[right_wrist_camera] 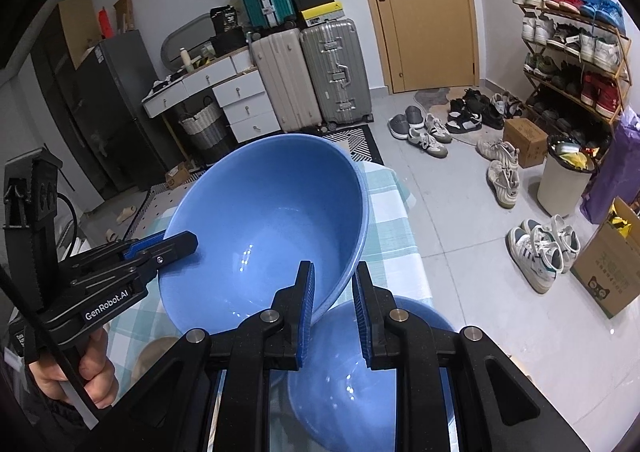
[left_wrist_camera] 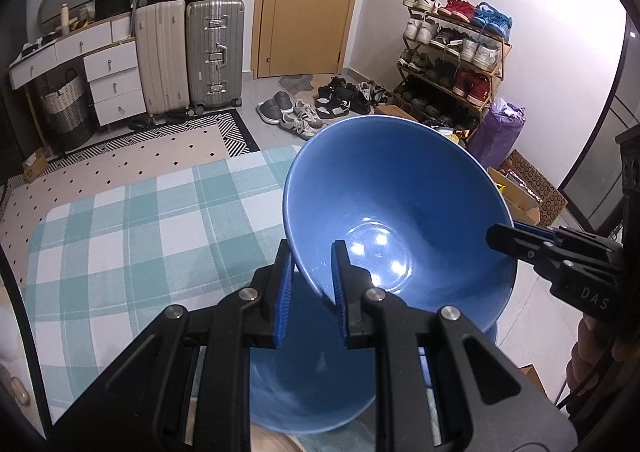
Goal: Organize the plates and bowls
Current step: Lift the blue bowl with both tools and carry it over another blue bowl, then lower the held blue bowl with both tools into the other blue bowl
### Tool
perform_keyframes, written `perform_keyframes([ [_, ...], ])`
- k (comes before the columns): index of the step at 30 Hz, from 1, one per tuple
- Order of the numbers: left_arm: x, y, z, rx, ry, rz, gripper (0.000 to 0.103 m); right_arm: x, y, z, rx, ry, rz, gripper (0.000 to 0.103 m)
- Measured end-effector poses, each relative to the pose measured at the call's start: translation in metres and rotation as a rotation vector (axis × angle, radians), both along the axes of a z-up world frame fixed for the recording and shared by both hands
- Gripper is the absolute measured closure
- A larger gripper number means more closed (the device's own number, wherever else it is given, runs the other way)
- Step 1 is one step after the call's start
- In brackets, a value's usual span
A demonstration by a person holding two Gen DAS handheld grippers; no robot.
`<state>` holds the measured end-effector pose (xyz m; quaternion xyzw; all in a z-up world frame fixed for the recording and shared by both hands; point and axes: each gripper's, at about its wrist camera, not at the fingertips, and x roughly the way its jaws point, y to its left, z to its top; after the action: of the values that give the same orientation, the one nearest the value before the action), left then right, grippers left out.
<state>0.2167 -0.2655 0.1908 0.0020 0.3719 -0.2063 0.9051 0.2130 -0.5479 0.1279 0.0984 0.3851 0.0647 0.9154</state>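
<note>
blue bowl [left_wrist_camera: 400,212] clamped between both tongs, rim each side.

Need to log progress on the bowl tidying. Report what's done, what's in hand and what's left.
Done: nothing visibly stacked yet. In hand: both hand-held grippers, left and right, clamp opposite rim edges of one blue bowl, tilted above the checked tablecloth. Left: setting it down, probably into the second blue bowl directly beneath. No plates are in view.

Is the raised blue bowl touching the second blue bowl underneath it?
Apart. The right wrist view shows the raised bowl, pinched at its rim by both grippers, clear of the lower bowl, checked cloth visible between.
</note>
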Motion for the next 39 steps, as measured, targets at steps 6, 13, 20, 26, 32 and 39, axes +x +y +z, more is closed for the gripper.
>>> perform_keyframes([
  [6,-0.033,0.017,0.006,-0.031,-0.016,0.025,0.088,-0.017,0.016,0.008,-0.027,-0.02,0.03,0.083],
  [13,-0.052,0.034,0.007,-0.033,-0.022,0.048,0.088,-0.027,0.031,0.008,-0.042,-0.026,0.061,0.083],
  [20,-0.065,0.045,0.005,-0.019,-0.026,0.074,0.088,-0.026,0.043,-0.001,-0.037,-0.01,0.079,0.083],
  [26,-0.064,0.045,-0.008,-0.01,-0.011,0.08,0.088,-0.023,0.048,-0.016,-0.025,0.019,0.081,0.083],
  [32,-0.05,0.047,-0.035,-0.004,0.031,0.087,0.088,-0.019,0.053,-0.033,-0.023,0.05,0.087,0.083],
  [39,-0.032,0.049,-0.064,0.004,0.061,0.086,0.088,-0.015,0.057,-0.051,-0.034,0.078,0.089,0.083],
])
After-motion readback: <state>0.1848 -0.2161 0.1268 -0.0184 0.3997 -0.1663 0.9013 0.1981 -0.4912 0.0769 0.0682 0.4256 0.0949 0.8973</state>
